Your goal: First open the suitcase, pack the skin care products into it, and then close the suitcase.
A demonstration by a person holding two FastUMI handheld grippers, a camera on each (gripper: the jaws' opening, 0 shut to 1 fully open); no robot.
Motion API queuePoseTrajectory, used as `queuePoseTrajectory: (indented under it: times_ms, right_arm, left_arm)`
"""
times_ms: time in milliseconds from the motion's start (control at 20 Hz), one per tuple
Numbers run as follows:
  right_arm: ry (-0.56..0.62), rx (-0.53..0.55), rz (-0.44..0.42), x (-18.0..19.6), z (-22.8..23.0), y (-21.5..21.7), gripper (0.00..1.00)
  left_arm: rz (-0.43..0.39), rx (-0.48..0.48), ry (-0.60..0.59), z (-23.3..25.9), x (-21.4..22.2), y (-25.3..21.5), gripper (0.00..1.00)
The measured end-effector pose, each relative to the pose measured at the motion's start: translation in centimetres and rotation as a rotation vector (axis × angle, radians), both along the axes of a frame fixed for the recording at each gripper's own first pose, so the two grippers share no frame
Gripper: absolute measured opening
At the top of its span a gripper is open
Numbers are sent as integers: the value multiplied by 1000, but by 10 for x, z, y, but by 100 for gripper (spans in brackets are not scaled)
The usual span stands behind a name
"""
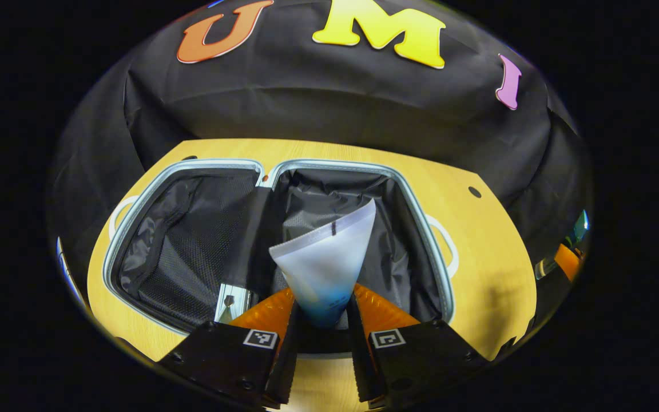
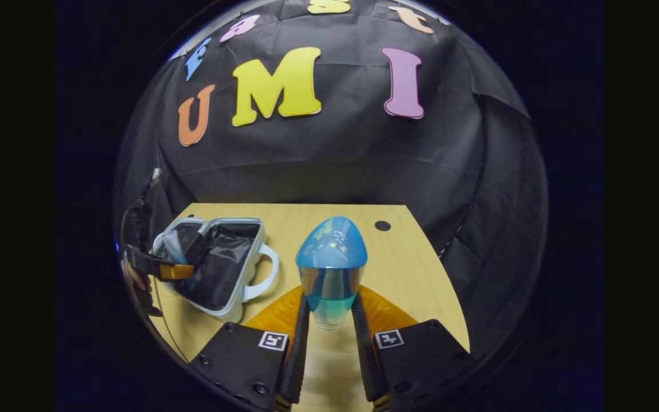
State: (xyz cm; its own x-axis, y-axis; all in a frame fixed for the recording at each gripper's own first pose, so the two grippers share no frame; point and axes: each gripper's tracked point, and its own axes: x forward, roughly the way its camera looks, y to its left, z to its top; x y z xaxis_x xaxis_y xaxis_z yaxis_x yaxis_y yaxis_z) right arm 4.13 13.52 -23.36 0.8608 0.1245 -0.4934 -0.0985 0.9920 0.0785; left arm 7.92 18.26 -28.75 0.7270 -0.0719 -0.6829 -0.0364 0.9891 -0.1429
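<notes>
no readable text or labels

Matt wood-grain table (image 2: pixel 409 269), glossy clear-plastic bottle (image 2: pixel 330 269), cloth-lined suitcase (image 1: pixel 192 240)

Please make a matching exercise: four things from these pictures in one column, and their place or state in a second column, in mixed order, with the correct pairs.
Things:
1. pale white-and-blue squeeze tube
2. clear blue bottle with a rounded blue cap
3. small light-blue suitcase
4. wooden table

Places or states:
A. lies open on the table
B. between the right gripper's fingers
C. carries the suitcase
D. held by the left gripper above the open suitcase

Pairs: 1-D, 2-B, 3-A, 4-C
</notes>
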Motion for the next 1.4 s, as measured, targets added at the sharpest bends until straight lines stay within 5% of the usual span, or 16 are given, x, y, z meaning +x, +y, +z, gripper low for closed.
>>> queuePoseTrajectory:
  times_ms: [650, 900, 950, 1050, 1100, 1400]
  right_arm:
    - [-27, -86, 24, -38, 35, 40, 39]
    - [-8, -94, 60, -38, 34, 60, 39]
    - [-7, -91, 74, -36, 34, 67, 39]
    - [-2, -69, 102, -30, 36, 85, 38]
    - [-1, -59, 118, -26, 37, 95, 38]
    - [100, 28, 221, 26, 6, 192, 38]
  left_arm:
    - [-54, 106, 229, -58, 42, 10, 45]
    - [-67, 108, 216, -53, 43, 8, 37]
    - [-59, 105, 199, -48, 44, 10, 53]
    - [-52, 99, 142, -30, 41, 12, 46]
    - [-50, 90, 105, -19, 38, 11, 70]
    - [-30, 36, -190, 49, -20, 41, 89]
